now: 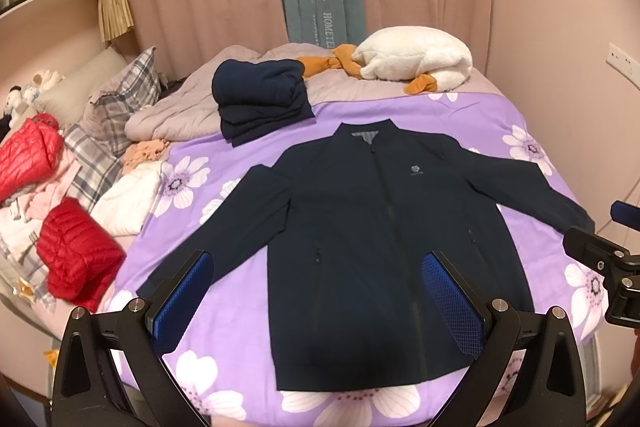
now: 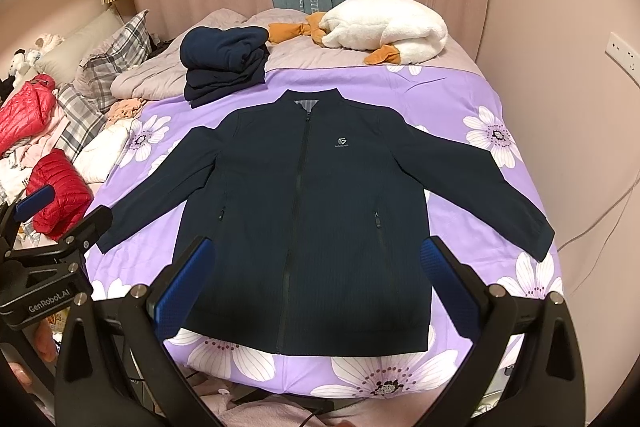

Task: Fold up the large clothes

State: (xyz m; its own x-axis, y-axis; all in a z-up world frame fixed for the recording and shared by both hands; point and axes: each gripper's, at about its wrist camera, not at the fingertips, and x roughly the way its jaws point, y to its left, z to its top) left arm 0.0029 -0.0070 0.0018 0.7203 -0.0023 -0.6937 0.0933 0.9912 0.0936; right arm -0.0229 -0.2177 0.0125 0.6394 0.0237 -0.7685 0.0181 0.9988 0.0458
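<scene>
1. Left gripper (image 1: 316, 301): jaws spread wide, holding nothing, touching nothing, blue pads (image 1: 454, 303) facing each other across the gap.
2. Right gripper (image 2: 316, 293): jaws likewise spread wide, empty, clear of any cloth.
3. Jacket (image 2: 316, 211): dark navy, zipped, lying flat and face up on the purple flowered sheet (image 2: 460, 99), both sleeves stretched out to the sides; seen between and beyond both pairs of jaws, hem nearest the fingertips, collar farthest.
4. Left sleeve cuff (image 2: 106, 245) lay just outside the right gripper's left finger, close to the other gripper's body at the frame edge.
5. Folded navy stack (image 1: 260, 99): beyond the jacket's collar, left of the left gripper's midline, resting on a grey quilt (image 1: 180, 107).
6. White plush goose (image 2: 384, 27): far beyond the jaws, right of the stack.
7. Red puffer jackets (image 1: 80, 251) and mixed laundry: heaped well left of the left gripper's left finger.
</scene>
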